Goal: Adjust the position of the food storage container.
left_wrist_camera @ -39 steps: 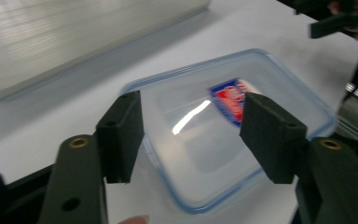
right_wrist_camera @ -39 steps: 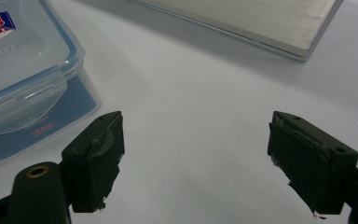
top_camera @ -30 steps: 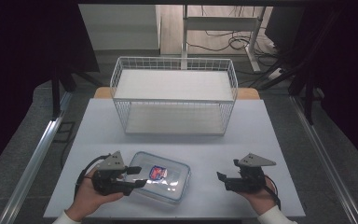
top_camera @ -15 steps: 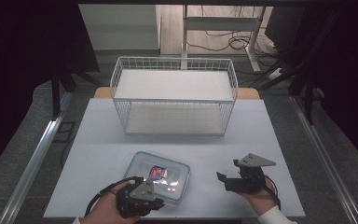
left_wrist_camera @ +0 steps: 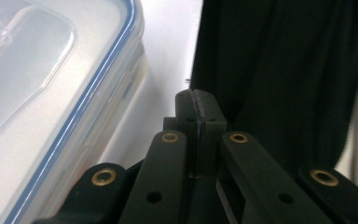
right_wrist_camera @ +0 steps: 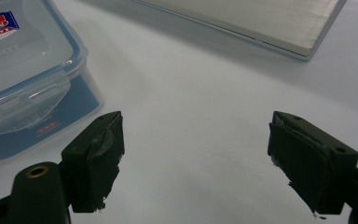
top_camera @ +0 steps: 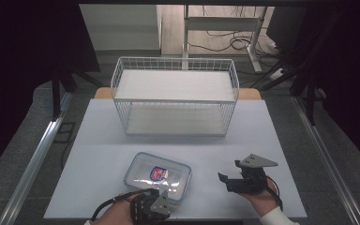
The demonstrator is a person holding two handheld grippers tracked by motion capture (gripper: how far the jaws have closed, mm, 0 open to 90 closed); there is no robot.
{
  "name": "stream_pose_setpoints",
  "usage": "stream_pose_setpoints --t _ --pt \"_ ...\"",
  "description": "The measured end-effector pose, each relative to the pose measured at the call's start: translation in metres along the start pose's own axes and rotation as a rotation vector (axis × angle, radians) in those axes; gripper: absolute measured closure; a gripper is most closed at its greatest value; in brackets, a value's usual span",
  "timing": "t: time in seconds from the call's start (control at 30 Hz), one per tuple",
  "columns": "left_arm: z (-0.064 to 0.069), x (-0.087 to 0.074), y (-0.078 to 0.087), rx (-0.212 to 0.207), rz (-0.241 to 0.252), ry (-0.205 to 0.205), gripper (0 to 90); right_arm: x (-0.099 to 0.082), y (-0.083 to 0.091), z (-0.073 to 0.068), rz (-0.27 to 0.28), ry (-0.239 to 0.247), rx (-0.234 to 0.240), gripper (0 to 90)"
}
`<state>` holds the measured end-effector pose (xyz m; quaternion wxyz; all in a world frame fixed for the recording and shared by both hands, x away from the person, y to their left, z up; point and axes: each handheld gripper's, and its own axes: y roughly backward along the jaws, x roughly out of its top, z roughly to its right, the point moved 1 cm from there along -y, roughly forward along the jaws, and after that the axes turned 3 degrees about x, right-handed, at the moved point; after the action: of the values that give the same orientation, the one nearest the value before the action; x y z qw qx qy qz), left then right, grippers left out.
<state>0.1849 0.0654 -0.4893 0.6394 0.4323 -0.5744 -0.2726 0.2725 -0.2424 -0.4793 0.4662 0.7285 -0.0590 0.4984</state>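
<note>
on the table (top_camera: 103,140), container (top_camera: 157,174) crosswise (flat)

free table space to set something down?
Bare strip between the wire basket and the clear container; also the table's left side. Crowded along the near edge: left tool, container, right tool.

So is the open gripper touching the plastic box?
Apart. In the right gripper view, the right gripper is open, and bare white table shows between its nearer jaw and the plastic box. The high view shows the same gap.
</note>
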Motion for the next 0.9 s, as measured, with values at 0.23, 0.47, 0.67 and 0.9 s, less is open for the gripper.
stream_pose_setpoints --t 0.23,0.47,0.67,0.9 --pt "-0.005 0.003 -0.007 0.042 -0.012 0.007 89.8 0.000 0.000 0.001 -0.003 -0.016 0.013 18.6" --pt "-0.010 0.004 -0.011 0.060 -0.013 0.029 89.9 -0.001 -0.001 0.001 -0.007 -0.014 0.012 18.6" --pt "-0.014 0.006 -0.013 0.067 -0.013 0.040 89.9 -0.001 -0.001 0.002 -0.009 -0.014 0.010 18.6" --pt "-0.019 0.012 -0.014 0.070 0.000 0.049 89.9 -0.001 -0.002 0.002 -0.010 -0.015 0.010 18.6"
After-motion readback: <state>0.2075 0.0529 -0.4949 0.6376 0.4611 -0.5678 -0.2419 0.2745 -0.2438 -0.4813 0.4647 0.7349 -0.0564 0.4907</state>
